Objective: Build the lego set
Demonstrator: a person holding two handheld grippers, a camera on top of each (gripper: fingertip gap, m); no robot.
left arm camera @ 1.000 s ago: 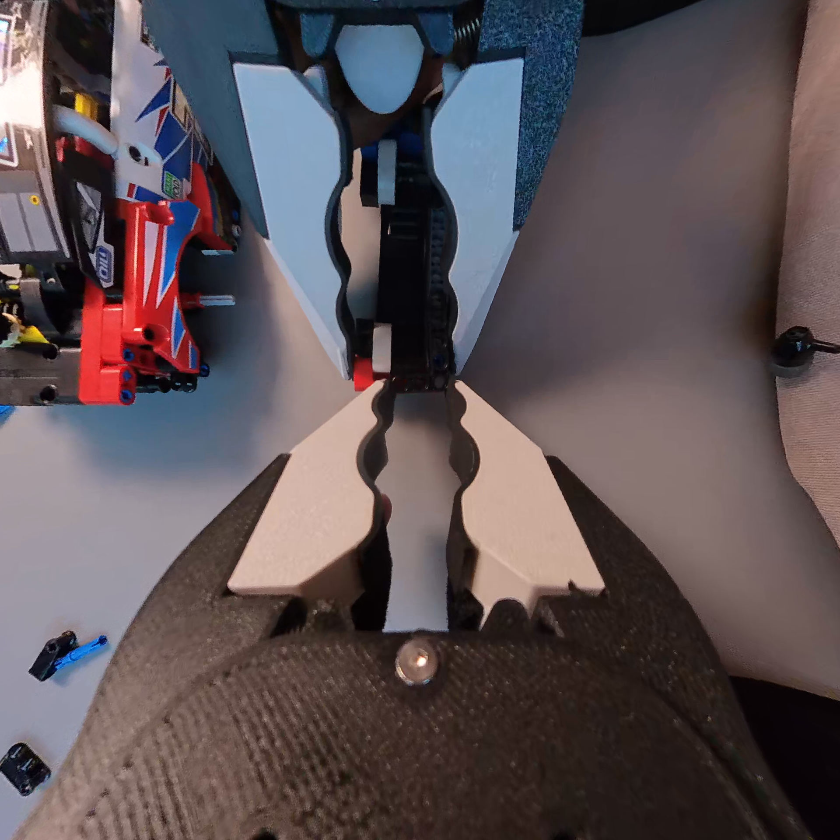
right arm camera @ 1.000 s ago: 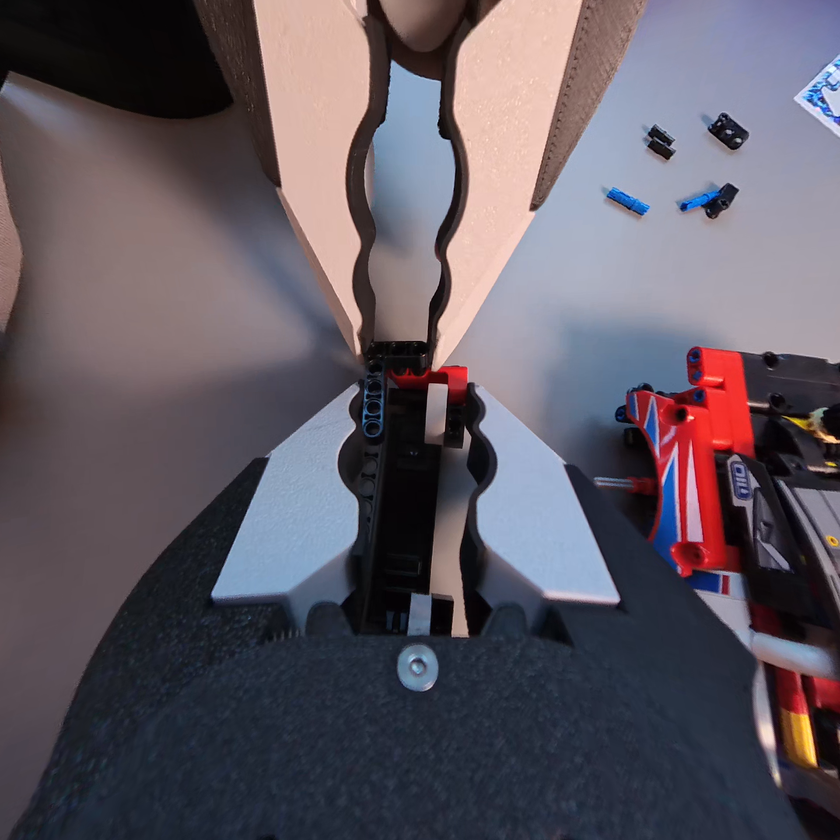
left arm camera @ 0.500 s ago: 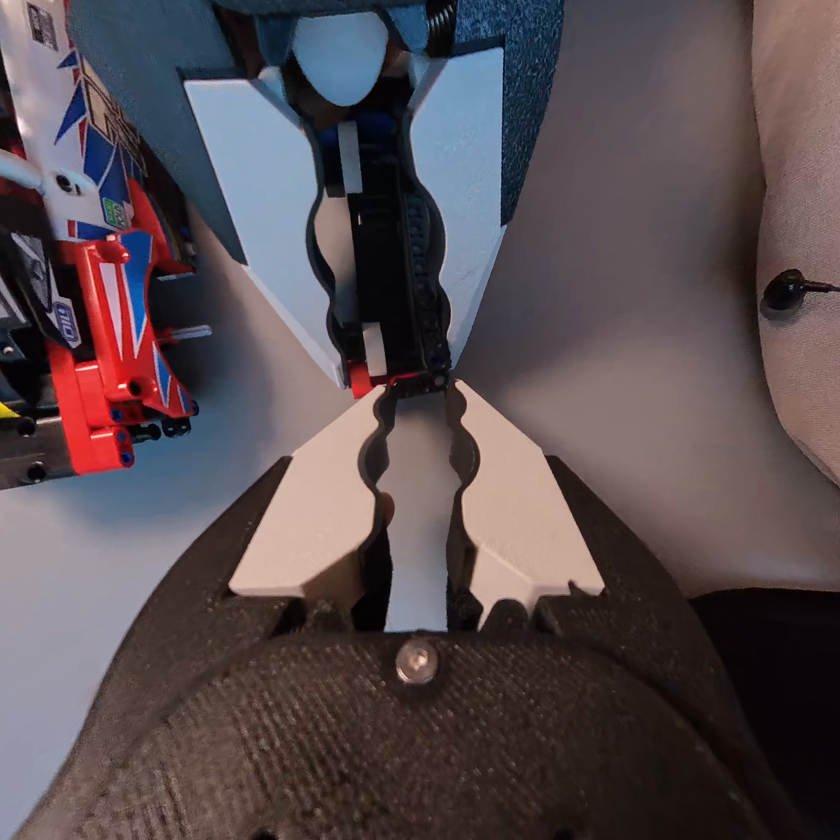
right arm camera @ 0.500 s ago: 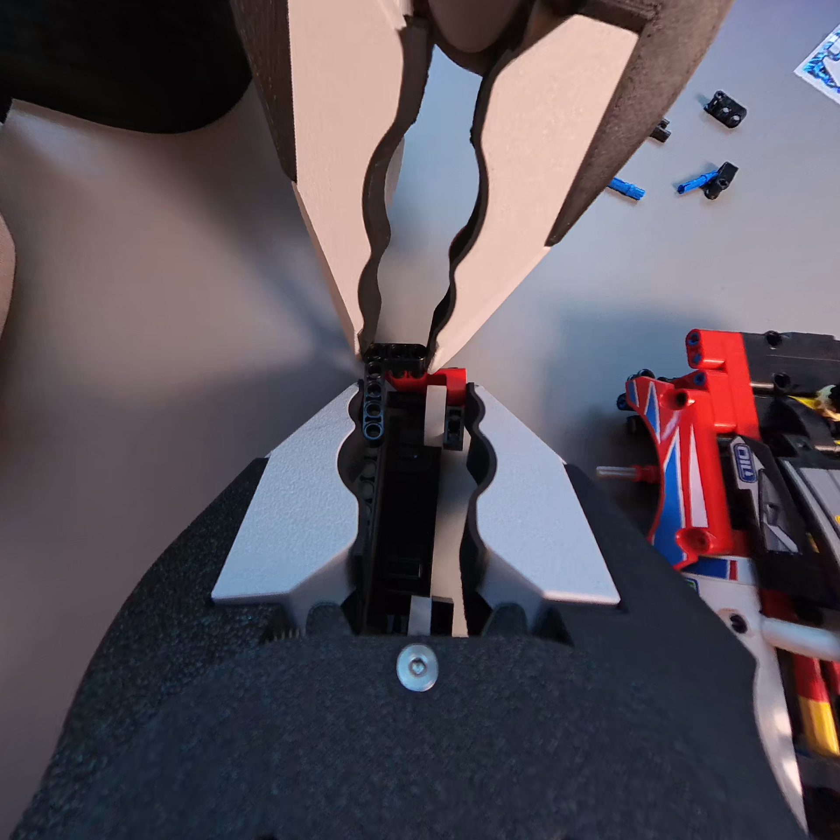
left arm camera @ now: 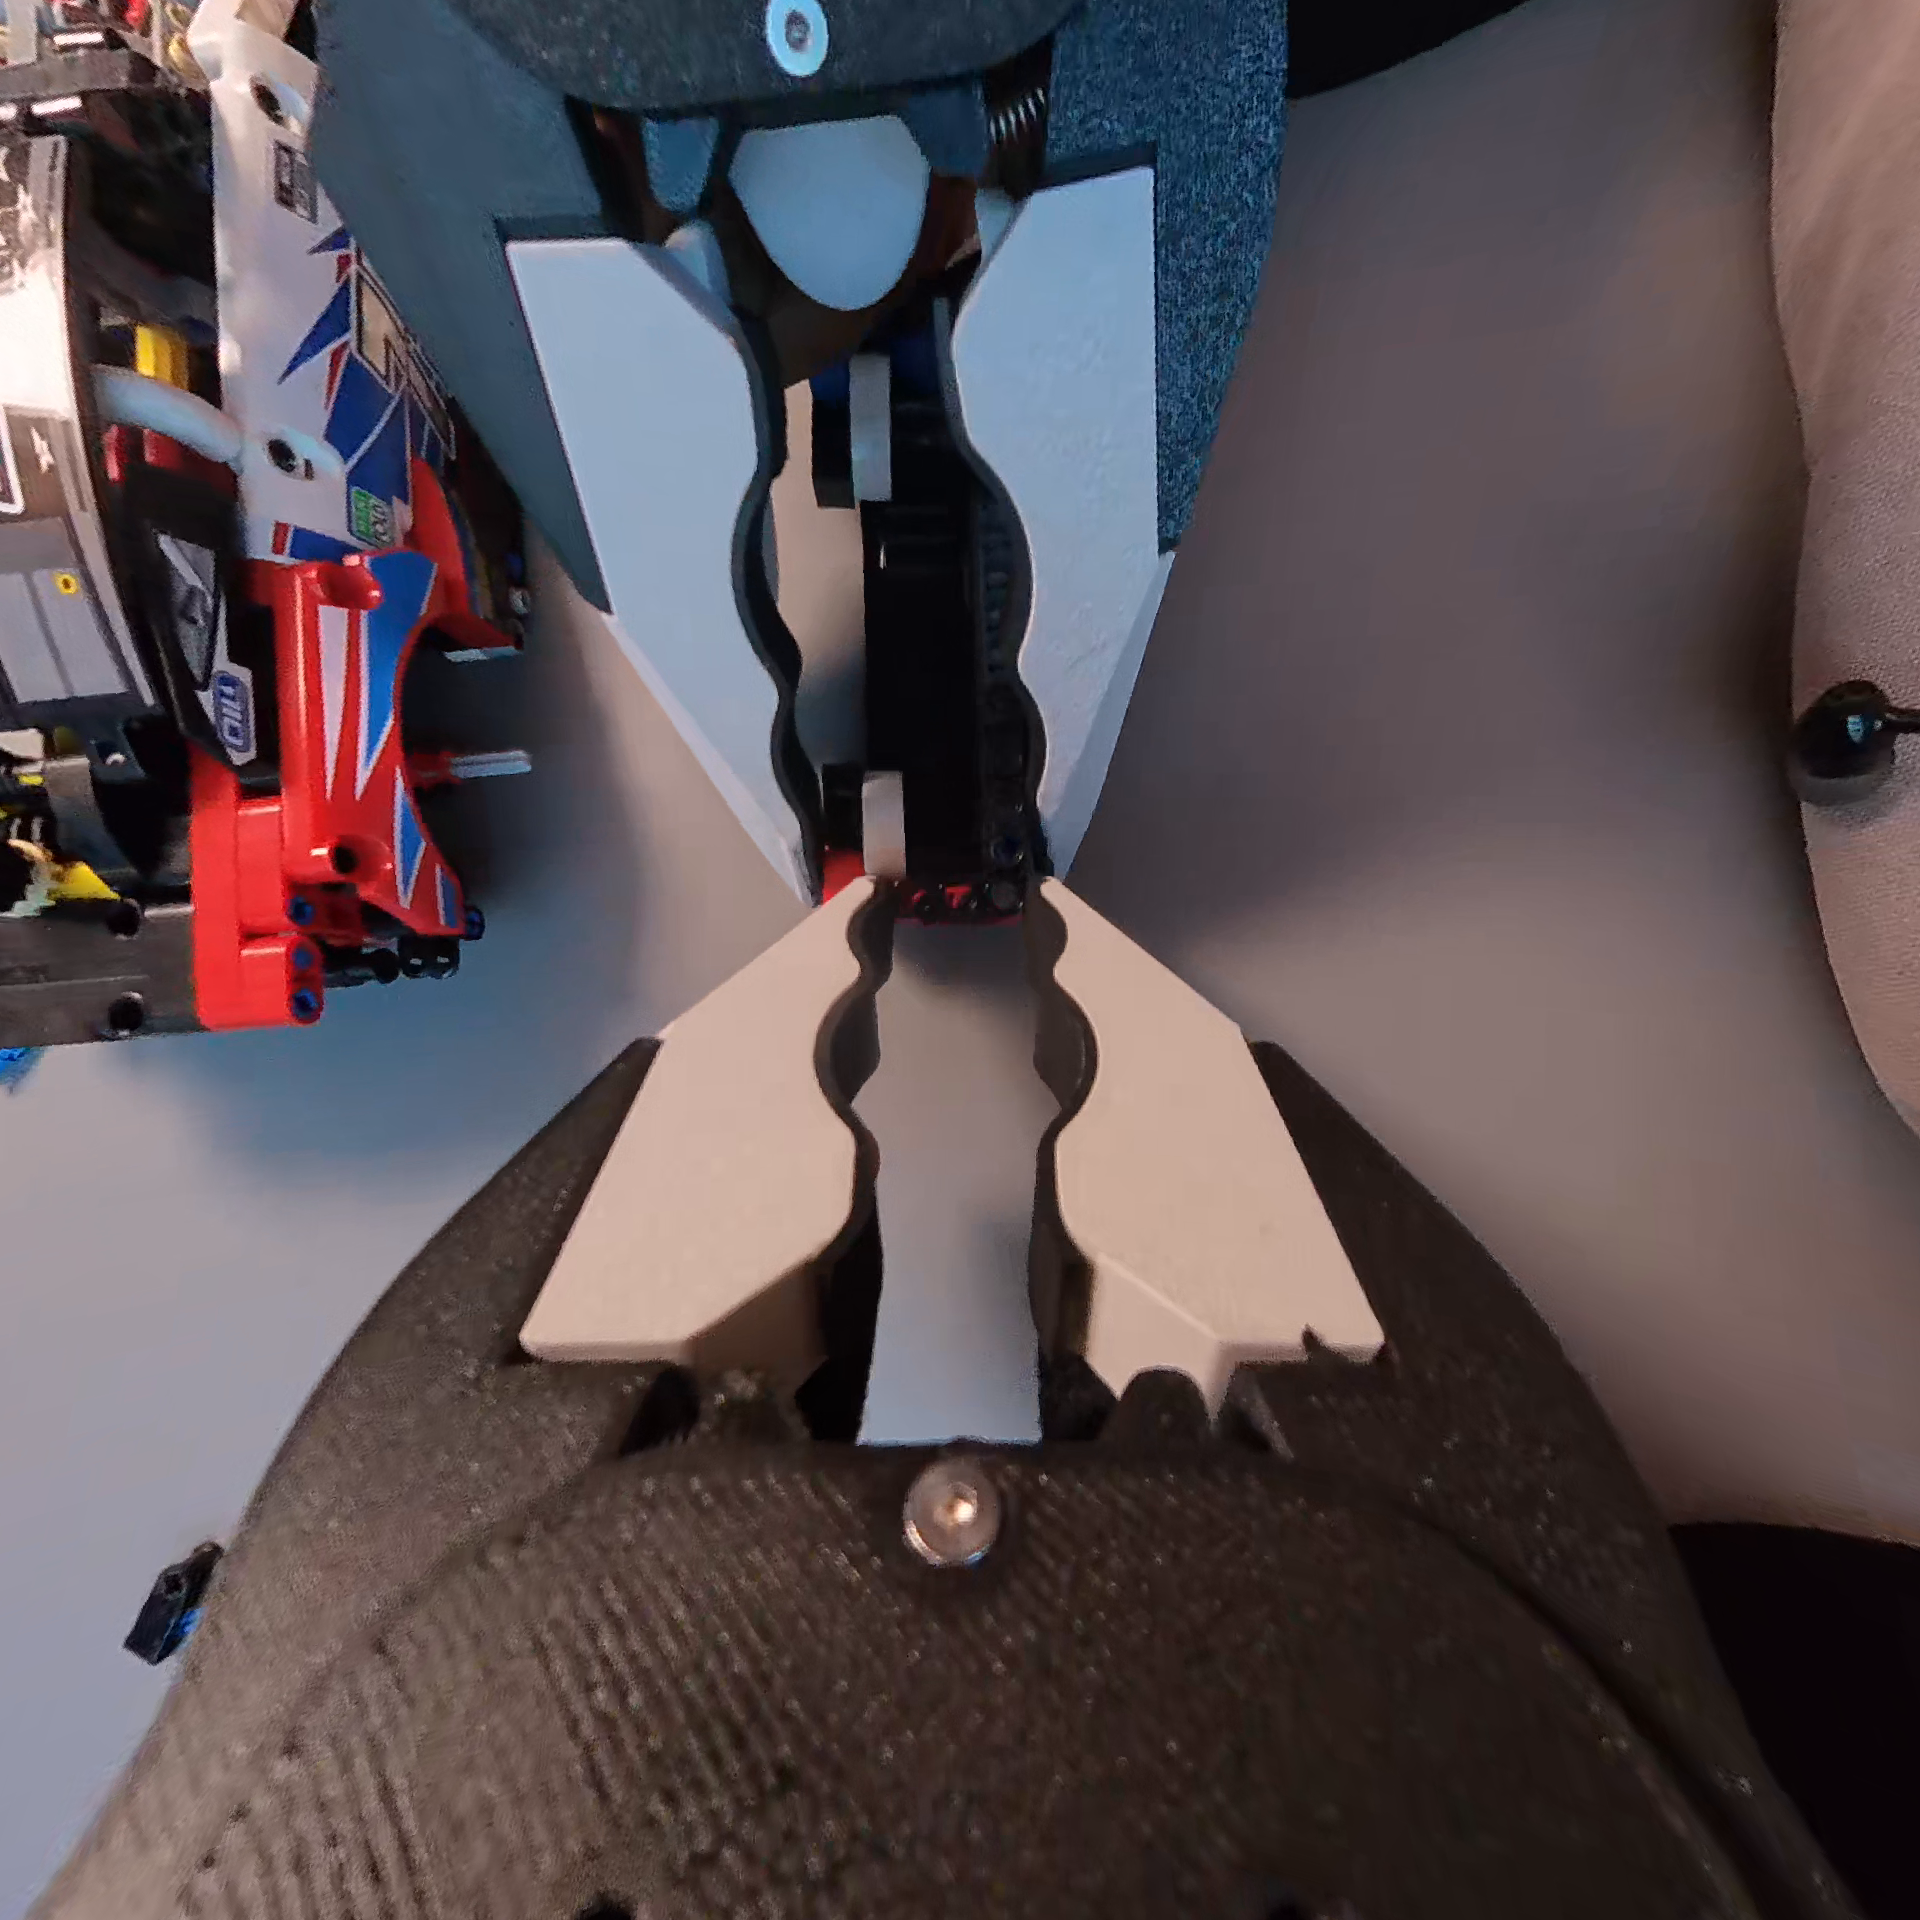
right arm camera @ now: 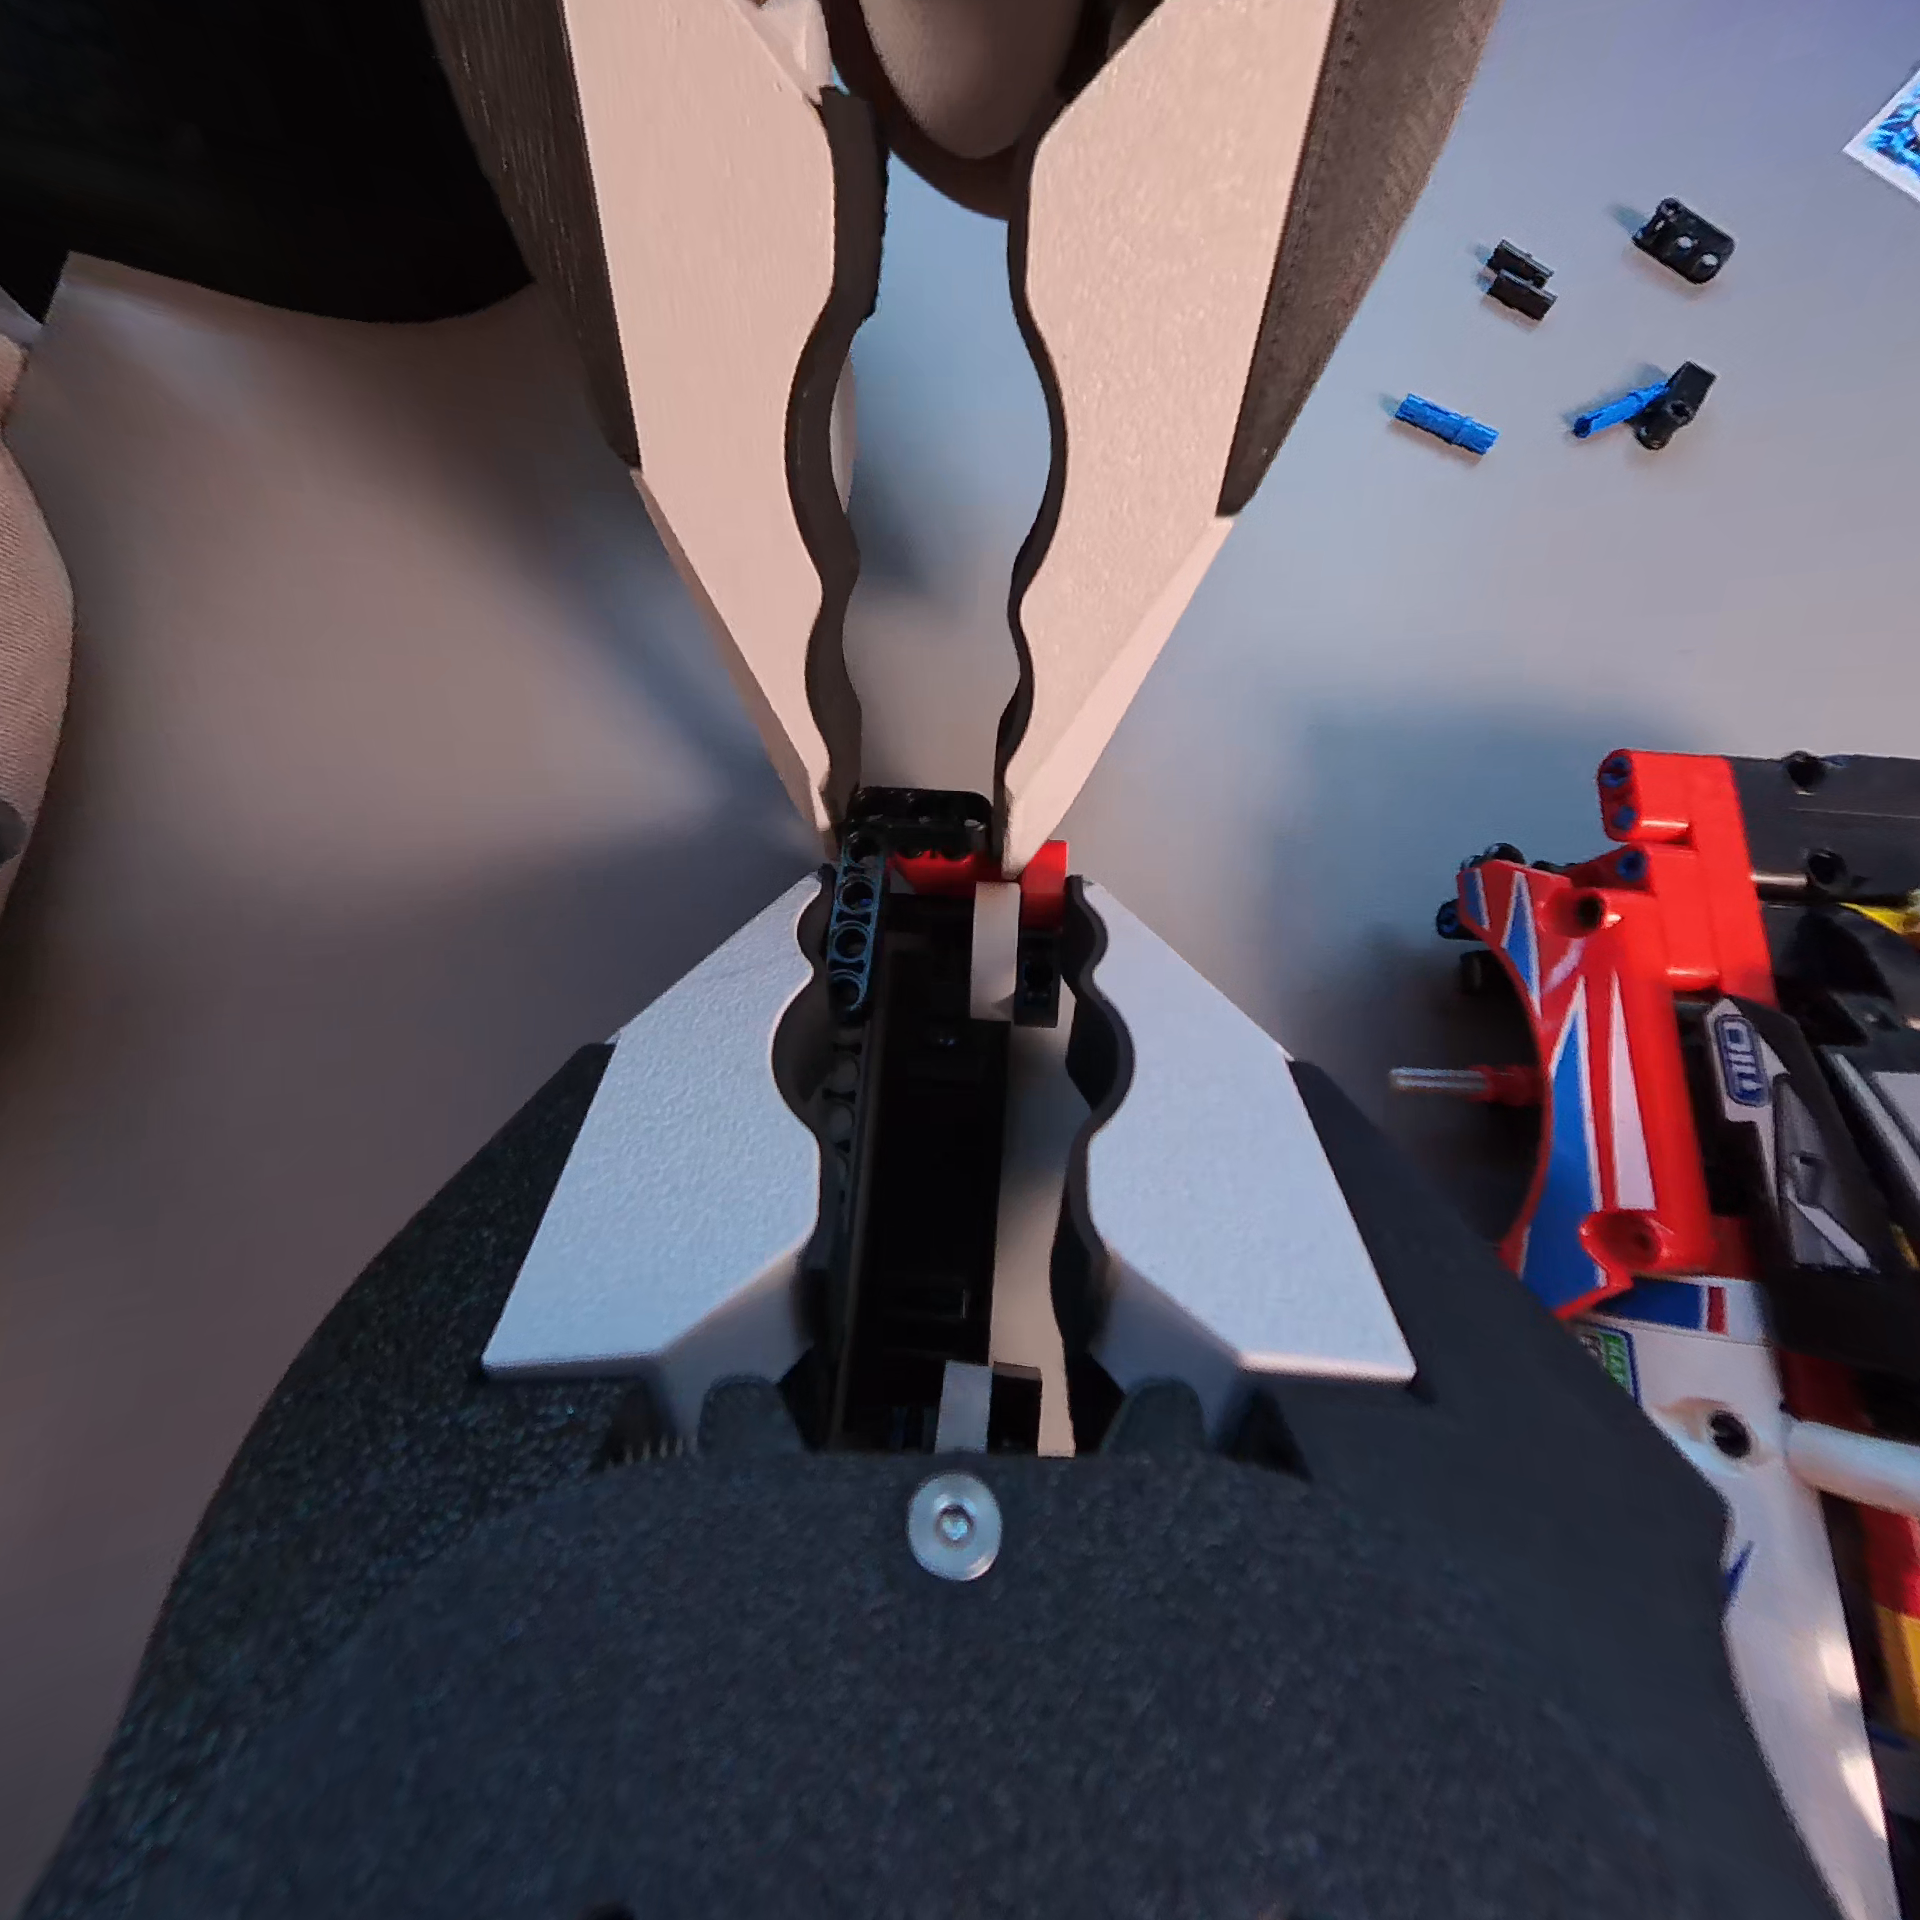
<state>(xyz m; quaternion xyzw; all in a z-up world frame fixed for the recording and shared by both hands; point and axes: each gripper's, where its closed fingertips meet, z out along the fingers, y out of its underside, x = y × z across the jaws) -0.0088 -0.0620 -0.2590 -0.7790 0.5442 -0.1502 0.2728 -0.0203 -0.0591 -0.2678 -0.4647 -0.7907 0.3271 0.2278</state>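
Right gripper clamps the black subassembly; left gripper pinches its far end (tip-to-tip): press coaxially.

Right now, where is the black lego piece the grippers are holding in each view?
Left wrist view: the black piece is upper centre, clamped in the right gripper coming from the top edge.
Right wrist view: it is at centre, running back between this gripper's own fingers.
Shared landmark: the red car model, far left there, right edge here.
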